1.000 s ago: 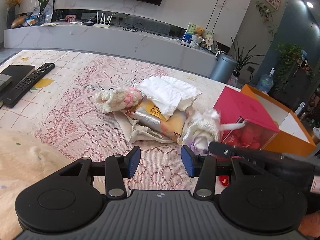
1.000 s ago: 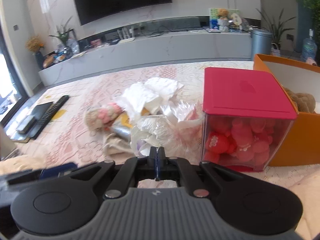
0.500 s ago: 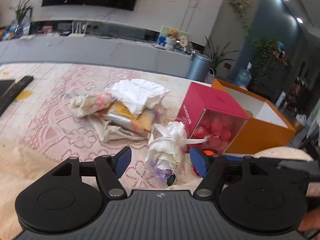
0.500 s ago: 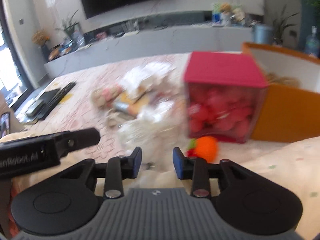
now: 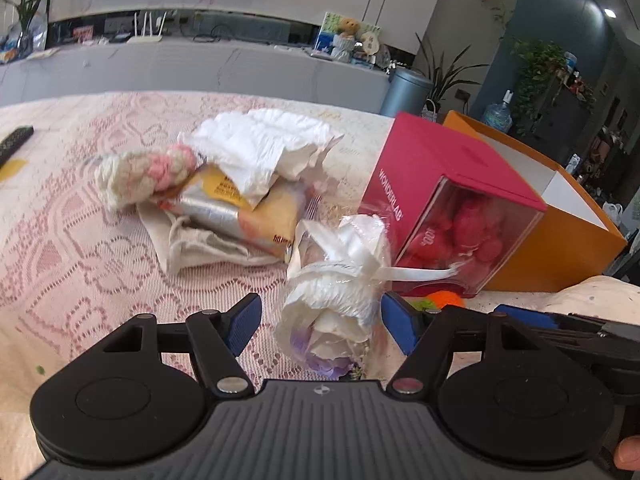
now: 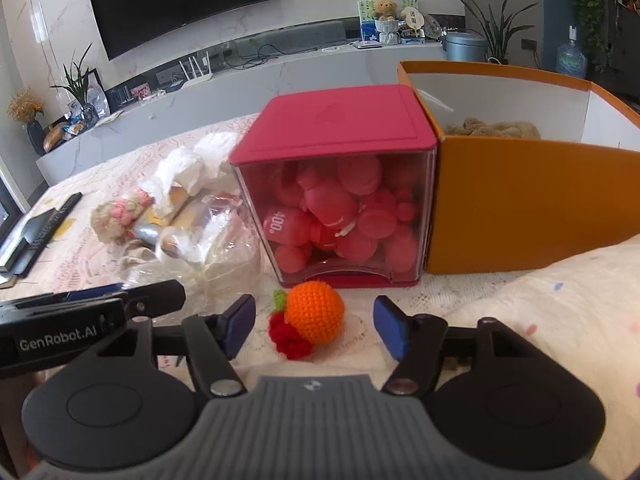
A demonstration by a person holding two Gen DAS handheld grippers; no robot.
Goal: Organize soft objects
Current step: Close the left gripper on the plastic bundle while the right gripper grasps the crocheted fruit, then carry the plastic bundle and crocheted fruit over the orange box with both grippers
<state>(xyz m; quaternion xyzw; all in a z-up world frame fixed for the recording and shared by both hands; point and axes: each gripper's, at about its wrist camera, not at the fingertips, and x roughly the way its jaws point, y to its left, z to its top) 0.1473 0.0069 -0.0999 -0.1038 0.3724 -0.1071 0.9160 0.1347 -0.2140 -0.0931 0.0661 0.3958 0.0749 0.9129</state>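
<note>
A wrapped bouquet (image 5: 336,280) lies between the spread jaws of the left gripper (image 5: 322,322), neither pad pressing it. A crocheted orange (image 6: 315,312) sits between the right gripper's (image 6: 314,326) jaws, which have just been opening and stand clear of it, the red box (image 6: 340,184) just beyond.
</note>
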